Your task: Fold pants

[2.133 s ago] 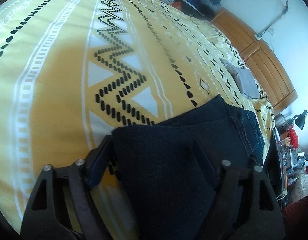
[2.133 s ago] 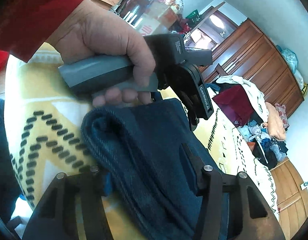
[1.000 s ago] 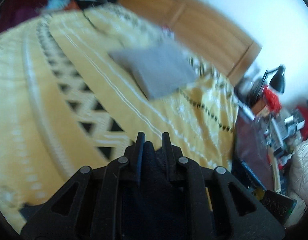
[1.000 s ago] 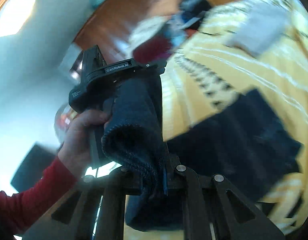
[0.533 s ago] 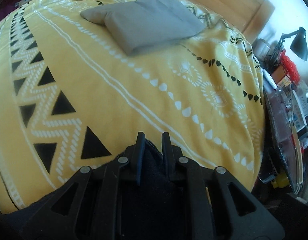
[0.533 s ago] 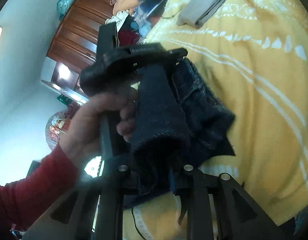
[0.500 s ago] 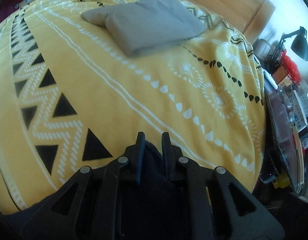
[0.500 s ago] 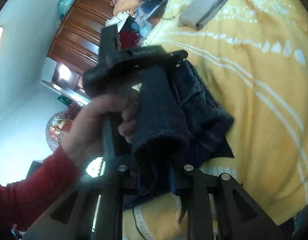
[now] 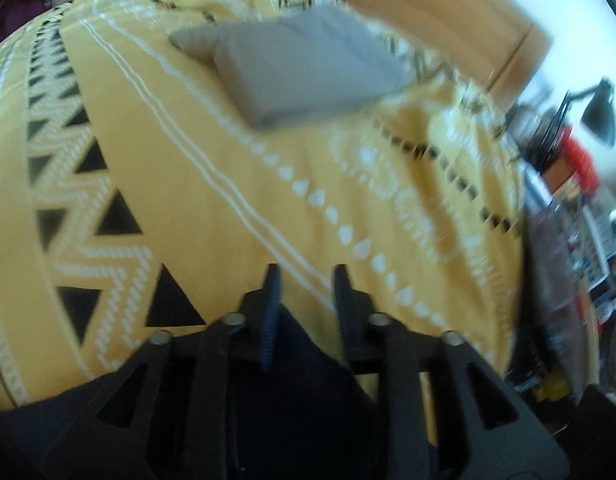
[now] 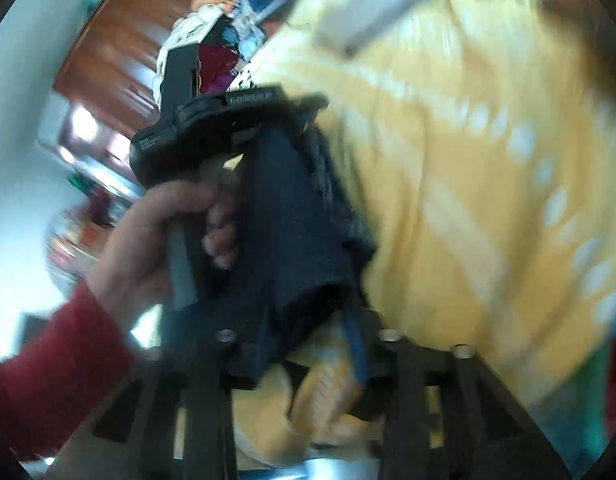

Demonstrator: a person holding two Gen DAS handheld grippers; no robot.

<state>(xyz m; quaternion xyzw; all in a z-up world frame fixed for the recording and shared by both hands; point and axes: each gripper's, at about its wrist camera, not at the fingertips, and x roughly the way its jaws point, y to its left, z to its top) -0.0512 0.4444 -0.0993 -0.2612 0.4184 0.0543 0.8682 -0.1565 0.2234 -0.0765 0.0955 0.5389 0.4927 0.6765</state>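
Note:
The dark blue folded pants (image 10: 295, 232) lie on the yellow patterned bedspread (image 9: 235, 168). In the left wrist view my left gripper (image 9: 305, 280) has its fingers parted, and the dark pants (image 9: 291, 360) sit low behind the fingertips, not pinched. In the right wrist view my right gripper (image 10: 308, 324) has its fingers spread, with the pants edge lying between them. The left gripper's body and the person's hand (image 10: 163, 232) show beside the pants. Both views are blurred.
A folded grey garment (image 9: 291, 68) lies further up the bed (image 10: 380, 4). A wooden headboard (image 9: 428, 12) is behind it. A black desk lamp (image 9: 596, 112) and a cluttered side table stand at the right. A wooden wardrobe (image 10: 119, 48) and piled clothes are at the far side.
Both grippers have gone from closed on the pants to fingers spread. The pants have slipped back from the left fingertips. The views have shifted slightly and are blurred by motion.

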